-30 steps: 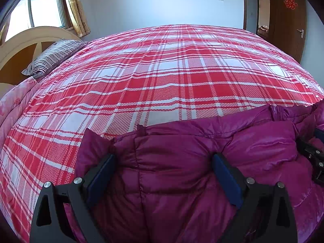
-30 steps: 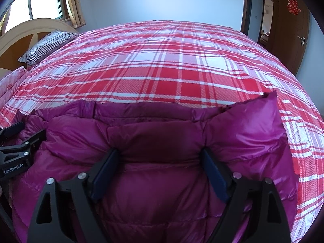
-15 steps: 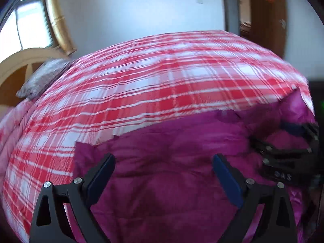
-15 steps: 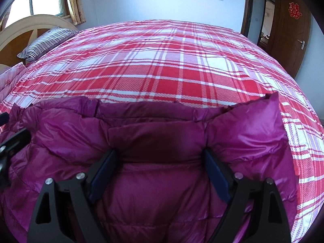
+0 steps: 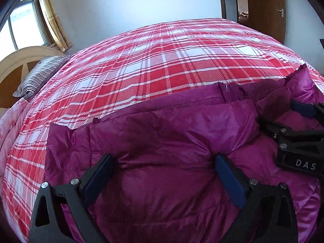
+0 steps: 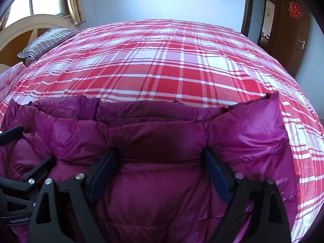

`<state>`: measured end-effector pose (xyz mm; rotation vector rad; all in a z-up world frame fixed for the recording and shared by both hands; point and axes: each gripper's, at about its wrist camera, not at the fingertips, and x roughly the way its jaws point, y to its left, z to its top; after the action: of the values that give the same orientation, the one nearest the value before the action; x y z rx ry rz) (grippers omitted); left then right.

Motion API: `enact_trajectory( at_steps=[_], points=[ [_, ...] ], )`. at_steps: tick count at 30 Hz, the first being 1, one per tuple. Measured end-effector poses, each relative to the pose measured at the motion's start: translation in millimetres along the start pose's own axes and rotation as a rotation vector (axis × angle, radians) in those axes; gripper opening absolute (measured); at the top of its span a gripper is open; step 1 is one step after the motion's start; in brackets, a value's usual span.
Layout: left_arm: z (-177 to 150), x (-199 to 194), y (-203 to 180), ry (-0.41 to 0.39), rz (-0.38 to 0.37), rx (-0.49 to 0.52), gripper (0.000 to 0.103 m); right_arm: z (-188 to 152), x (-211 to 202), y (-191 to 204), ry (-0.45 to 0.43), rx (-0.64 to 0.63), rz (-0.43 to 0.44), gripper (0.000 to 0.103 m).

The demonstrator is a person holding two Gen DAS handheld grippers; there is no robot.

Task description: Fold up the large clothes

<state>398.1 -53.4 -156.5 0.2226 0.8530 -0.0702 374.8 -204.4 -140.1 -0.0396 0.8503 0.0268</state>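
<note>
While the red plaid bed cover (image 6: pixel 162 64) carries the load, the magenta down jacket (image 6: pixel 158 141) lies bunched along its near edge, well clear of the striped pillow (image 6: pixel 46 40) at the headboard end. Compared with a second ago, the left gripper (image 5: pixel 162 174) has shifted sideways across the padding and rolled slightly; the right gripper (image 6: pixel 160 168) has stayed put. Both sets of fingers stand wide apart, pressed into the quilting without pinching it. Judgement: the fold is being flattened, not lifted.

The purple jacket (image 6: pixel 162 192) runs off the lower frame edge in both views. Lower left of the right wrist view, the left gripper (image 6: pixel 12 162) is cut off.
</note>
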Motion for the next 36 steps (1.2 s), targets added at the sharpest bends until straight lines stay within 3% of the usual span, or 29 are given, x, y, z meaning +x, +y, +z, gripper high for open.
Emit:
enact_trajectory(
  at_steps=[36],
  points=[
    [-1.4,6.3,3.9,0.007,-0.03,-0.02,0.102,0.5,4.4,5.0,0.015,-0.021,-0.031,0.092]
  ],
)
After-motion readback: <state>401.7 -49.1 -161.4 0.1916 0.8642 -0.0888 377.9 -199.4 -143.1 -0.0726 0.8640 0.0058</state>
